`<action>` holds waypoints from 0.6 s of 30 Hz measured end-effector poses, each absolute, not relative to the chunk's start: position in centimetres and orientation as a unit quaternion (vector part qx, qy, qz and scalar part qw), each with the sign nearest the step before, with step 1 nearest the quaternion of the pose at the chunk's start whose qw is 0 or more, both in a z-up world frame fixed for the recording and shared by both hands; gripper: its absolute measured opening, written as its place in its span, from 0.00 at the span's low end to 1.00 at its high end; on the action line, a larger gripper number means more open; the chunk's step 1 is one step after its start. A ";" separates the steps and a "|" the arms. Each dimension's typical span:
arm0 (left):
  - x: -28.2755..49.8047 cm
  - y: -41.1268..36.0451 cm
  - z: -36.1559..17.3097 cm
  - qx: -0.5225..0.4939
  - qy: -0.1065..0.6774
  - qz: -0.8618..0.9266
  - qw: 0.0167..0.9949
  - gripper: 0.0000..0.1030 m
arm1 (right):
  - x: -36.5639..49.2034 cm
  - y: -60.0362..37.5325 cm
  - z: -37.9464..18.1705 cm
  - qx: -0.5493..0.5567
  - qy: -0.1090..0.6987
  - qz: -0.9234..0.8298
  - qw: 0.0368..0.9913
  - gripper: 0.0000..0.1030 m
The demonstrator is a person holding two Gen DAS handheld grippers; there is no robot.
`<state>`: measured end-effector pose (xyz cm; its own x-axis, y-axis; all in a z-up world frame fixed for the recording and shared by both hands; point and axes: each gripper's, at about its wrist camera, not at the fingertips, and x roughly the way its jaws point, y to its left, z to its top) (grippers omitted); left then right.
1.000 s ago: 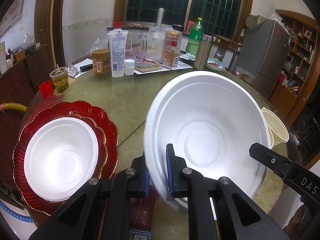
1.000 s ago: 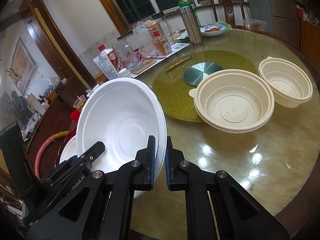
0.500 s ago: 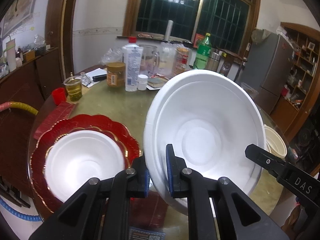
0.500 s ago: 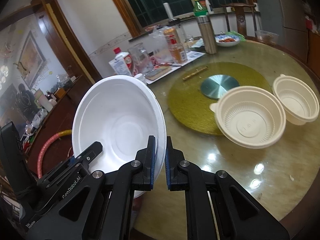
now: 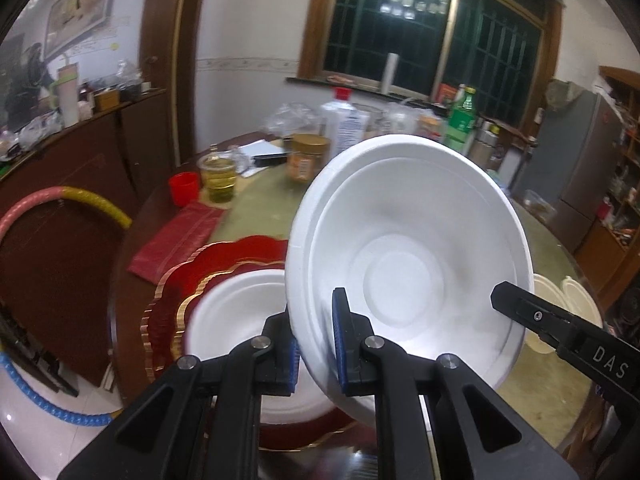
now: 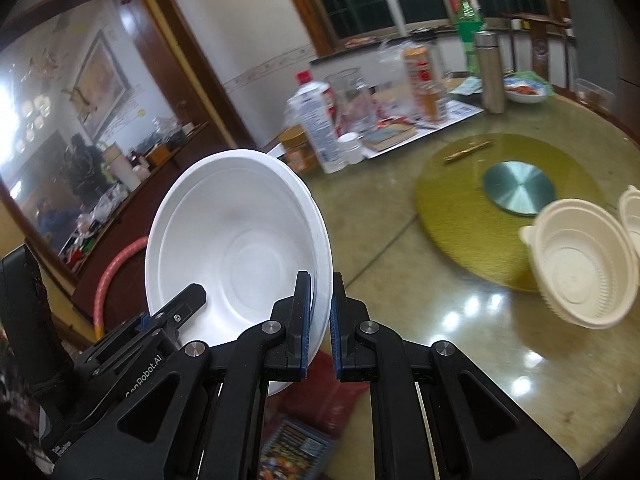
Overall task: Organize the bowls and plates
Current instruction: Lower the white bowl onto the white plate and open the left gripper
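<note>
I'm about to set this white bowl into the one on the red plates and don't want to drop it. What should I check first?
1. Left tongs clamped on the white bowl rim: ok.
2. Right tongs clamped on the opposite rim: ok.
3. Bowl level: not ok, tilted.
4. Second white bowl seated on the red plates: ok.
5. Held bowl centred above it: not ok, off to the right.
6. Clearance underneath: cannot tell.
</note>
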<state>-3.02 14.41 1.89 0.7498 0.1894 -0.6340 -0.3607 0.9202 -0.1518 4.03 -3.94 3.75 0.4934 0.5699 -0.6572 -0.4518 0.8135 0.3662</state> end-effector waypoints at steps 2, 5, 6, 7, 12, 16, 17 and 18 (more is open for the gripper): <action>-3.3 15.4 1.7 -0.137 0.323 0.163 0.922 0.12 | 4.1 -2.8 3.4 0.069 0.411 0.307 0.855 0.08; -3.7 16.5 1.5 -0.140 0.326 0.180 0.918 0.12 | 4.2 -1.0 2.9 0.064 0.421 0.325 0.844 0.08; -3.7 16.8 1.4 -0.139 0.328 0.183 0.916 0.12 | 4.2 -0.6 2.8 0.062 0.423 0.329 0.842 0.08; -3.8 17.0 1.3 -0.138 0.330 0.186 0.915 0.12 | 4.1 -0.2 2.6 0.060 0.426 0.332 0.839 0.08; -4.0 17.8 0.6 -0.139 0.344 0.195 0.908 0.13 | 4.3 1.3 1.7 0.055 0.445 0.345 0.825 0.08; -4.1 18.2 0.3 -0.142 0.349 0.199 0.905 0.13 | 4.3 1.9 1.3 0.049 0.452 0.348 0.820 0.08; -4.2 18.3 0.2 -0.142 0.350 0.200 0.904 0.13 | 4.3 2.0 1.2 0.047 0.453 0.349 0.819 0.08; -4.2 18.4 0.2 -0.143 0.351 0.201 0.903 0.13 | 4.4 2.1 1.2 0.046 0.454 0.350 0.818 0.08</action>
<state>-4.21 18.37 0.19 0.6730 0.2621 -0.6916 -0.4631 0.8785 -0.1177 4.41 2.10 1.19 0.3429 0.6141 -0.7109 -0.5313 0.7509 0.3924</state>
